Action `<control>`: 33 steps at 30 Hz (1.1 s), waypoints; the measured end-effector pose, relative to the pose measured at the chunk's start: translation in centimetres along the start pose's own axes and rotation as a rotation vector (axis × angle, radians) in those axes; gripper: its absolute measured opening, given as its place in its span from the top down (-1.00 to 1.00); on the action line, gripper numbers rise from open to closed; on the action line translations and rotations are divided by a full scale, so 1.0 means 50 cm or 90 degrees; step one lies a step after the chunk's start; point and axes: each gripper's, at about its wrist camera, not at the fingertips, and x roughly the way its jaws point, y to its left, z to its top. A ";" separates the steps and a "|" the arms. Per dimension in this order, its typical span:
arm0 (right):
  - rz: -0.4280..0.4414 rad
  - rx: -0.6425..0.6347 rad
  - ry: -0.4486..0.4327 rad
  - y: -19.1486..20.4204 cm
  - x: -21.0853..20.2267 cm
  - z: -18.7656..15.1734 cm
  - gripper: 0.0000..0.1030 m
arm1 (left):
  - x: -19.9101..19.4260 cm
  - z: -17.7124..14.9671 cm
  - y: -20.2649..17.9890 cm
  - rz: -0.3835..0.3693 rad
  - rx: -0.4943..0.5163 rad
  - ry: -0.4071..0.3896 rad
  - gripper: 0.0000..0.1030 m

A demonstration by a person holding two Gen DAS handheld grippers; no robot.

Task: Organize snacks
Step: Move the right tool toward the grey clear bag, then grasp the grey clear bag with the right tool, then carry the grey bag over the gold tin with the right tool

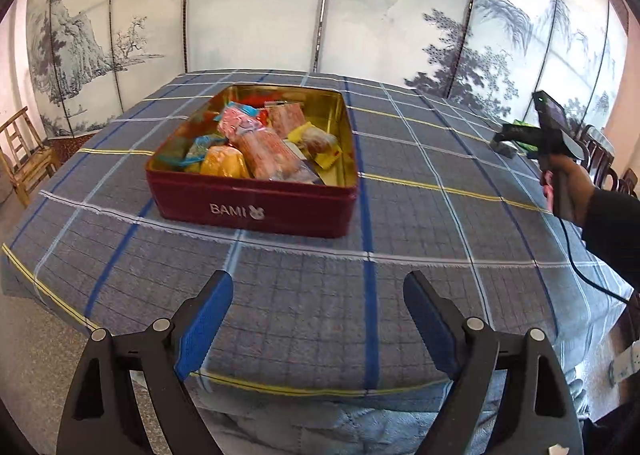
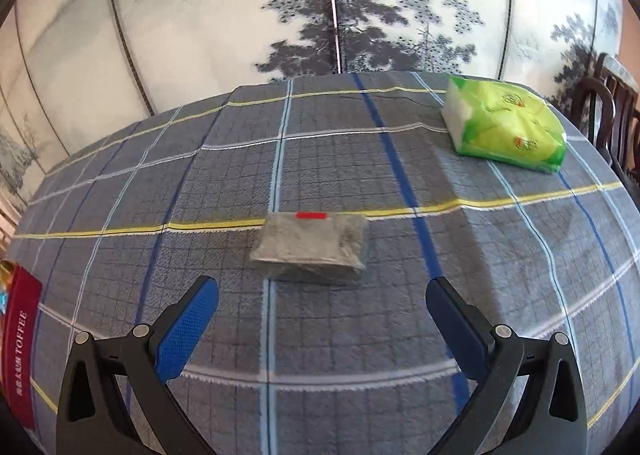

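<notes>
Both hand-held grippers, left [image 1: 318, 287] and right [image 2: 322, 295], are spread and empty; a seemingly clear-wrapped packet [image 2: 310, 245] is seen right of the tin [image 1: 256, 191].

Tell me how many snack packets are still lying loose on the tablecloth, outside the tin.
1: a clear packet ahead of the right gripper. The rest sit in the red tin; others may be out of view.

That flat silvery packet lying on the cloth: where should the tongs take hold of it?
Across its short width, coming down from above. The silvery packet lies flat and alone on the tablecloth, its long sides free, just ahead of the open right tongs.
</notes>
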 end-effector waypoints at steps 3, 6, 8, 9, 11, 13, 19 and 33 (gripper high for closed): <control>0.014 -0.002 -0.001 0.028 0.024 0.018 -1.00 | 0.002 -0.011 -0.005 -0.023 -0.014 0.011 -0.64; -0.013 0.003 0.004 0.038 0.046 0.029 -0.96 | 0.003 -0.016 -0.001 -0.025 -0.025 0.012 -0.64; -0.012 0.019 0.001 0.033 0.052 0.032 -0.86 | 0.001 -0.018 0.005 -0.027 -0.033 0.012 -0.64; -0.007 0.028 0.005 0.030 0.056 0.031 -0.74 | 0.000 -0.021 0.007 -0.028 -0.036 0.012 -0.64; 0.002 0.033 0.016 0.025 0.067 0.029 -0.57 | -0.002 -0.018 0.007 -0.032 -0.038 0.011 -0.64; -0.013 0.019 0.011 0.030 0.068 0.028 -0.37 | -0.007 -0.018 0.003 -0.036 -0.035 0.004 -0.64; -0.010 -0.005 0.016 0.040 0.059 0.024 -0.19 | -0.018 -0.020 -0.015 -0.039 -0.024 -0.004 -0.63; -0.013 -0.052 -0.044 0.165 -0.068 -0.005 -0.19 | -0.048 -0.064 -0.042 -0.019 -0.007 0.003 -0.63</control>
